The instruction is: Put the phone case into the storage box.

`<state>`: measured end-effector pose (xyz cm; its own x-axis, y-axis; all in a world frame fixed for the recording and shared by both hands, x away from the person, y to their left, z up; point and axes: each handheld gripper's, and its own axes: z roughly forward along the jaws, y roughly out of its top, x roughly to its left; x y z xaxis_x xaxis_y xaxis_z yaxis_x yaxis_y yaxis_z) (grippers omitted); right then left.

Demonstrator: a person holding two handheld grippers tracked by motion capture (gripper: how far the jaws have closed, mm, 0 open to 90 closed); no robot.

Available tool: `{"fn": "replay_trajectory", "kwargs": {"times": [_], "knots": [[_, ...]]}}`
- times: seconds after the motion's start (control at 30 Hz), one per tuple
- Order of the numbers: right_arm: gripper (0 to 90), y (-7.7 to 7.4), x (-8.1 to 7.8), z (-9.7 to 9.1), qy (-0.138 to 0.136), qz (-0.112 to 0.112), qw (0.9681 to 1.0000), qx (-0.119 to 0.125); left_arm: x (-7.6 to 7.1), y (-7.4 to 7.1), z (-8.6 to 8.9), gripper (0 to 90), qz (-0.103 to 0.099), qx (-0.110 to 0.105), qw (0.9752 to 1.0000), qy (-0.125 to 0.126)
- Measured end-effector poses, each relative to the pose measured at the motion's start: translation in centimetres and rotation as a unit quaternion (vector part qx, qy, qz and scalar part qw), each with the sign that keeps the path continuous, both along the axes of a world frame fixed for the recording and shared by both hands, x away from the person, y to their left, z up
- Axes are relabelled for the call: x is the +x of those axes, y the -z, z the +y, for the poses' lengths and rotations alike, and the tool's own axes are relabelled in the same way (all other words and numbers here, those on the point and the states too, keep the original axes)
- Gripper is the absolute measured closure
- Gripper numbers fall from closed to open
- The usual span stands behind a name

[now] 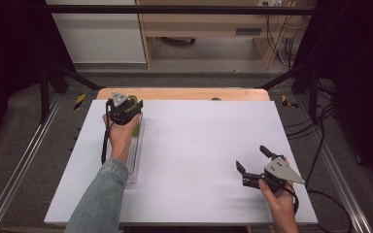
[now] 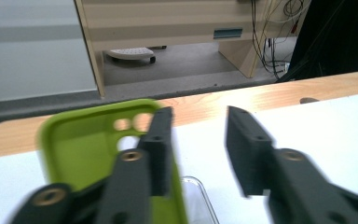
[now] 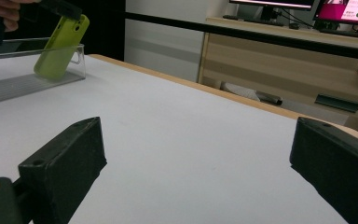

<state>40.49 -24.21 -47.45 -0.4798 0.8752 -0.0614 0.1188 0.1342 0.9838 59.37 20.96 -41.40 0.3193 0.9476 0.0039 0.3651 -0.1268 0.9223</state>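
Broad white rectangular table top (image 1: 194, 160), with a light wooden edge strip (image 1: 184, 93) along its far side. Long clear plastic tray (image 1: 137, 154) at the left of the table, running from near to far. Lime-green soft phone case (image 3: 59, 44) standing tilted at the far end of that tray, leaning on the tray's far wall, camera cut-outs uppermost, inner side turned toward the left gripper in the left gripper view.

Left gripper (image 2: 198, 149), black with a grey three-cornered plate on top, poised over the far end of the tray, in a hand with a blue denim sleeve (image 1: 99, 199) behind it. Jaws parted and released, with bare white table between them. Phone case to the left of the gap in the left gripper view, lying against the outer face of the left-hand jaw rather than between the two; touching or merely close there, cannot tell. No pad pressing on the case.

Right gripper (image 1: 253, 162), of the same build, low over the near right corner of the table, well apart from the tray and the case. Jaws spread wide, pointing toward the far left, with empty table between them. Case and tray at the far left in the right gripper view, with the left hand above them.
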Motion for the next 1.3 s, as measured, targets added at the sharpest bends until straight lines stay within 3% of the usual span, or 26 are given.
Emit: {"fn": "replay_trajectory", "kwargs": {"times": [0.07, 0.4, 0.7, 0.97, 1.3], "knots": [[3.5, 0.0, 0.0, 0.0, 0.000, -0.001, 1.0000, -0.001, -0.6, -0.4, -0.1, 45.9, -0.003, 0.005, 1.0000, 0.002], [3.4, 0.0, -0.2, 0.5, -0.006, -0.001, 0.9999, -0.010, -2.6, -0.8, 0.1, 28.8, -0.005, 0.008, 0.9998, 0.017], [3.4, 0.0, -0.2, 0.4, -0.003, -0.003, 0.9999, -0.010, -3.4, -0.5, 0.5, 19.8, -0.006, -0.004, 0.9997, 0.025], [3.3, 0.0, -0.2, 0.5, -0.004, -0.002, 0.9999, -0.012, -4.2, -0.5, 0.2, 9.5, 0.001, -0.001, 0.9992, 0.040], [3.3, 0.0, -0.2, 0.4, -0.005, -0.002, 0.9999, -0.012, -5.8, -0.7, -0.1, 7.6, 0.001, -0.005, 0.9983, 0.058]]}}
